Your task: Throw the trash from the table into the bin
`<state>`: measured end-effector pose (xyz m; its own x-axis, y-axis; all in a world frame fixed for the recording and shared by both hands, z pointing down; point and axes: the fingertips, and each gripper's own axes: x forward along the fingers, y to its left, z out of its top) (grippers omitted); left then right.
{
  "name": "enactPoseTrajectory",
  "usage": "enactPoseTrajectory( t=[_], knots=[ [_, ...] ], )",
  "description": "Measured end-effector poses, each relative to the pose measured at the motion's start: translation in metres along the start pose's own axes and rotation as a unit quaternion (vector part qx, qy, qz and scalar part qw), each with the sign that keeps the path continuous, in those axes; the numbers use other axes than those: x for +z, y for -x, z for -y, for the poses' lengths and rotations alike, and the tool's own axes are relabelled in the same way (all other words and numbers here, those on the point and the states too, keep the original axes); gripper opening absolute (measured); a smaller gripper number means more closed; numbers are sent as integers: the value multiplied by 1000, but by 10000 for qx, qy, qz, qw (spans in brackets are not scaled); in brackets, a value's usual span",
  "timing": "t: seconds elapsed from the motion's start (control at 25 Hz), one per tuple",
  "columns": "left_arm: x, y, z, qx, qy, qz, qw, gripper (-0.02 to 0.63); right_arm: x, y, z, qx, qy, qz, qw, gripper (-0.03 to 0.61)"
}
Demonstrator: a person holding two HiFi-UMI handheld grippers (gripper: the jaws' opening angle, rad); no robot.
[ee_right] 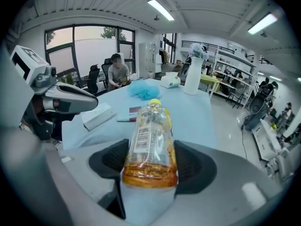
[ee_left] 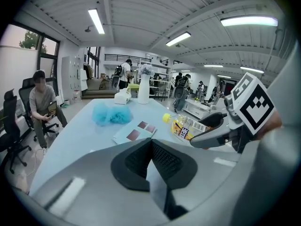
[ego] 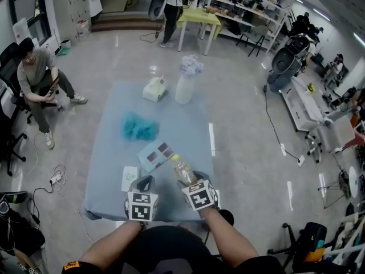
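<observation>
My right gripper [ee_right: 150, 164] has its fingers [ee_right: 194, 166] clamped on the clear plastic bottle with a yellow cap [ee_right: 149, 135], near the front edge of the pale blue cloth-covered worktop [ego: 114, 147]. My left gripper [ee_left: 151, 161] is pinched together on nothing. I'd judge we've barely started: a fluffy teal wad [ego: 140, 128], a flat card [ego: 157, 154] and a small white packet [ego: 130, 177] lie there, and I see no bin. The room is an open workshop with a glossy grey floor and a seated person [ego: 34, 73] at left.

L gripper [ego: 143, 181], R gripper [ego: 191, 179]: grey, blk-padded jaws, b/w cubes [ego: 142, 206]; blk tee [ego: 166, 249].
</observation>
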<state>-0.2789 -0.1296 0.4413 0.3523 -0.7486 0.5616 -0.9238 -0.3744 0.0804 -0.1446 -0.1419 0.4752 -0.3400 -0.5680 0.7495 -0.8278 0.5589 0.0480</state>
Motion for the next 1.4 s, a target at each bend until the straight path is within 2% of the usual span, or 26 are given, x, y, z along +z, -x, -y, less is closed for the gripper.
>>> enactPoseTrajectory(
  t=[0.44, 0.64, 0.84, 1.08, 1.4],
  knots=[
    [6, 10, 5, -347, -205, 196, 9990, 8, 4, 48, -21, -282, -663, 337, 9968, 304],
    [6, 13, 12, -623, -308, 225, 9973, 8, 2, 62, -30, -489, -877, 413, 9941, 304],
    [10, 17, 29, -997, -534, 324, 9931, 8, -8, 75, -35, -702, -1205, 440, 9893, 304],
    [1, 19, 45, -1398, -723, 237, 9872, 8, -19, 89, -42, -961, -1533, 472, 9824, 304],
    [0, 14, 84, -1794, -946, 211, 9790, 8, -44, 108, -31, -1206, -1889, 567, 9729, 304]
  ],
)
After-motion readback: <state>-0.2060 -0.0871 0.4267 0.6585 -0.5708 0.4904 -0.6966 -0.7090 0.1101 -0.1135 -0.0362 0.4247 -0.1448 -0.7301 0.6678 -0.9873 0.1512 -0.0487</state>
